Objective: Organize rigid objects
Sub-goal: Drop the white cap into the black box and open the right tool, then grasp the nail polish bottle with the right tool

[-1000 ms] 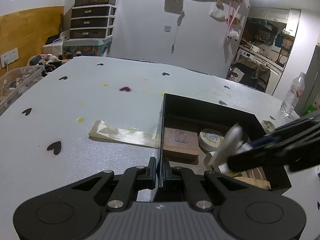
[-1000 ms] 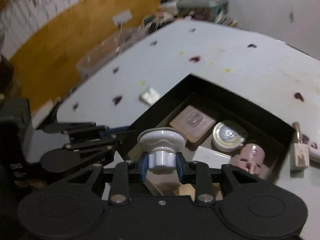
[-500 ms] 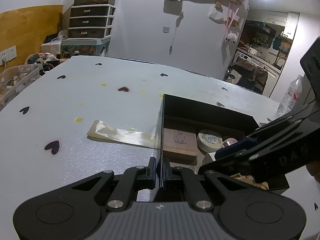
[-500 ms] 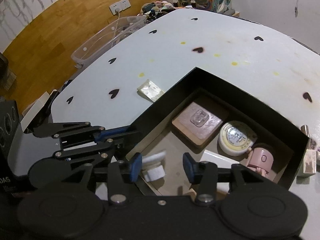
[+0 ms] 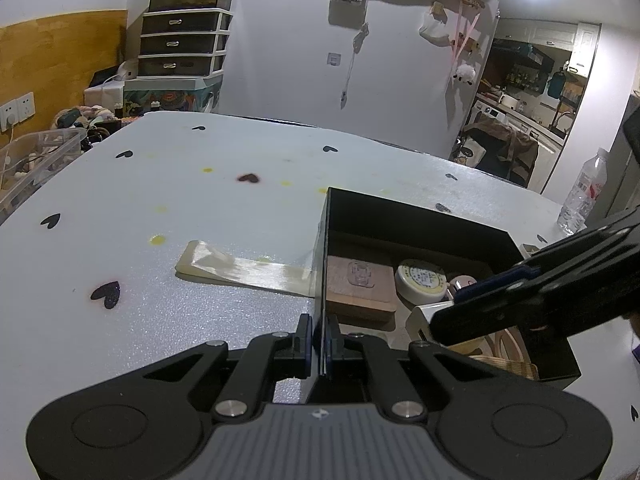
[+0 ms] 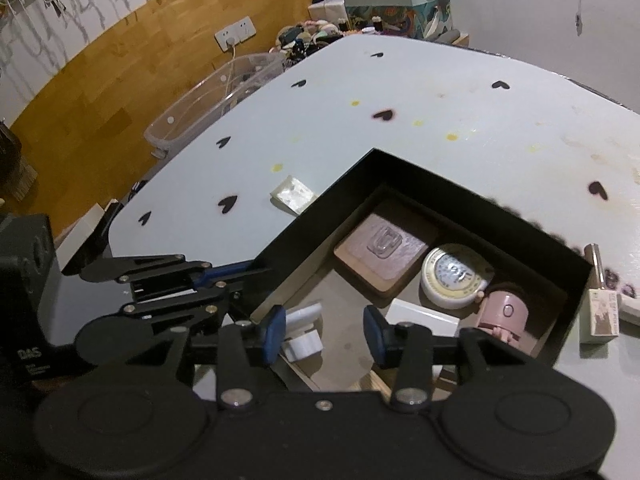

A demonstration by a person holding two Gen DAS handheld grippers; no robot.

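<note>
A black open box [image 6: 436, 186] sits on the white table. My left gripper [image 5: 318, 346] is shut on the box's near-left wall [image 5: 322, 280]; it also shows at the left of the right wrist view, left gripper [image 6: 236, 276]. My right gripper [image 6: 324, 334] hangs open over the box's near corner. A white knob-shaped piece [image 6: 304, 334] lies on the box floor beside its left pad, not pinched. Inside the box are a brown block with a clear hook [image 6: 380, 256], a round white tin [image 6: 454, 276], a pink cylinder [image 6: 502, 312] and a flat white box [image 6: 424, 314].
A cream bottle box [image 6: 598, 304] lies on the table just right of the black box. A pearly flat tile [image 6: 292, 196] rests by its left wall. A water bottle [image 5: 582, 196] stands at the far right edge. A clear plastic bin [image 6: 208, 104] sits beyond the table's left edge.
My right gripper's jaws have spread and let go of the white knob, which now lies on the box floor. The left gripper has kept its hold on the box wall.
</note>
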